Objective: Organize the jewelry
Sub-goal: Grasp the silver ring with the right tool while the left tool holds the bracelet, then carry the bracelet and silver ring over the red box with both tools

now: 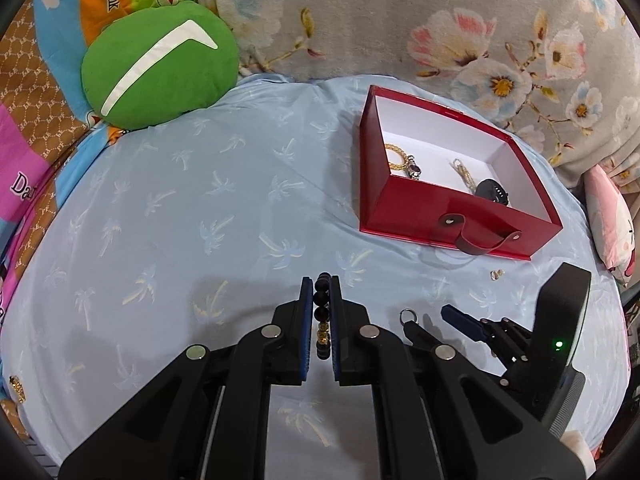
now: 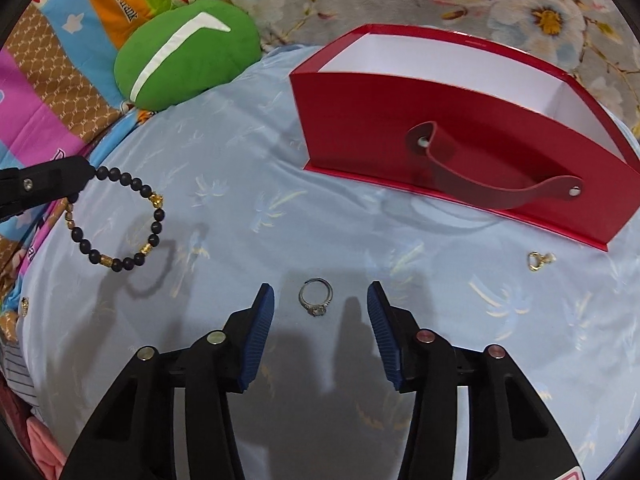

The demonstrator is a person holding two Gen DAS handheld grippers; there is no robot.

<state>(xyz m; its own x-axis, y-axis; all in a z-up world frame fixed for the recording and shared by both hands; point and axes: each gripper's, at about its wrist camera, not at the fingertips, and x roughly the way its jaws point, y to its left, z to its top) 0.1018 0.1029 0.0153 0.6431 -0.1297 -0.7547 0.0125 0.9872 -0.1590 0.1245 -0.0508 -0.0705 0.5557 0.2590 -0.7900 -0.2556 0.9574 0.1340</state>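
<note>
My left gripper (image 1: 321, 286) is shut on a black-and-gold bead bracelet (image 1: 322, 316) and holds it above the blue sheet; the bracelet (image 2: 120, 220) hangs from its tip in the right wrist view. My right gripper (image 2: 321, 300) is open, its fingers on either side of a silver ring (image 2: 316, 297) that lies on the sheet. The ring also shows in the left wrist view (image 1: 408, 315). A red box (image 1: 452, 172) with a white inside holds a gold bracelet (image 1: 397, 157), a small watch, a chain and a black watch (image 1: 494, 192). A small gold earring (image 2: 536, 261) lies near the box.
A green round cushion (image 1: 160, 64) lies at the back left. A floral blanket (image 1: 440, 16) runs along the back. A pink pillow (image 1: 612, 220) lies at the right edge. A small gold piece (image 1: 16, 386) lies at the sheet's left edge.
</note>
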